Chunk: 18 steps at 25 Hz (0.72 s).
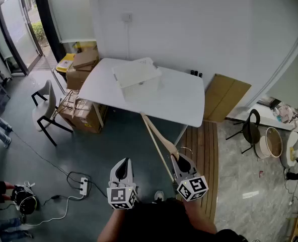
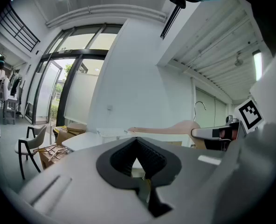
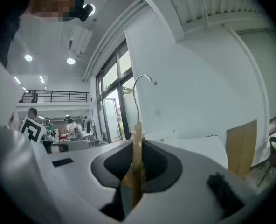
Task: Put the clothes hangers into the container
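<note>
- Head view, far left: one grey chair with black legs (image 1: 44,105) stands on the floor beside a pile of brown cardboard boxes (image 1: 83,67). The boxes are stacked at the left end of the tabletop and under it, seemingly stored out of the way. How many there are I cannot tell.
- The left tool (image 1: 124,164) hangs low in front of the person. Its jaws are together and nothing is between them. It looks like the spare one of the two tools, free to steady or guide.
- One white slotted plastic container (image 1: 136,77) sits open side up on the one white tabletop (image 1: 184,100), toward the back edge and well apart from both tools. Open side up, it can take hangers dropped in from above.
- One pale wooden clothes hanger (image 1: 156,137), the only one in sight, is carried in the air. Its long arm reaches from the right tool toward the tabletop's near edge, and it is not yet in the container.
- The right tool (image 1: 180,161) has its jaws clamped on that hanger near its metal hook (image 3: 135,107). In the right gripper view the wood stands edge-on between the pads. Holding it near the middle probably keeps it from swinging.
- Far right: one flat brown cardboard sheet (image 1: 227,97) leans against the wall.
</note>
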Each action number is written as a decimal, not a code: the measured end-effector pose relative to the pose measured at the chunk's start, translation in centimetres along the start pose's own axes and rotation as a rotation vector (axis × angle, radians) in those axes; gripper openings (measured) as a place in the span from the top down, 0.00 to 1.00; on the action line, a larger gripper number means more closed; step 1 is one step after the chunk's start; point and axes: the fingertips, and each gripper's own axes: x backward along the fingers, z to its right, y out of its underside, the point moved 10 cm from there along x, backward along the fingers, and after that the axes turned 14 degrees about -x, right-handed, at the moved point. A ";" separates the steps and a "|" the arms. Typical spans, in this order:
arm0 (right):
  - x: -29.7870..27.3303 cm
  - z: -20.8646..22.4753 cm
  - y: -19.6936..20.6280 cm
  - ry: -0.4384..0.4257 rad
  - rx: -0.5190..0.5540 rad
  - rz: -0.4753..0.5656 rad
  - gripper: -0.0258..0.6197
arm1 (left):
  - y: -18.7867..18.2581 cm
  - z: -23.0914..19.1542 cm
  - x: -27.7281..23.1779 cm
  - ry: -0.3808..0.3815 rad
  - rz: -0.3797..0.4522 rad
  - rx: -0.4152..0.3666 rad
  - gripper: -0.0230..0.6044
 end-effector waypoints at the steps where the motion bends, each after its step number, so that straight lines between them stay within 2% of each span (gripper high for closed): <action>1: 0.1 -0.1 0.1 0.001 0.001 0.000 0.87 | 0.0 0.1 0.1 0.000 -0.001 -0.002 0.95; 18: 0.2 0.8 -0.4 0.022 0.001 -0.007 0.87 | 0.1 0.6 -0.7 -0.010 -0.014 0.008 0.95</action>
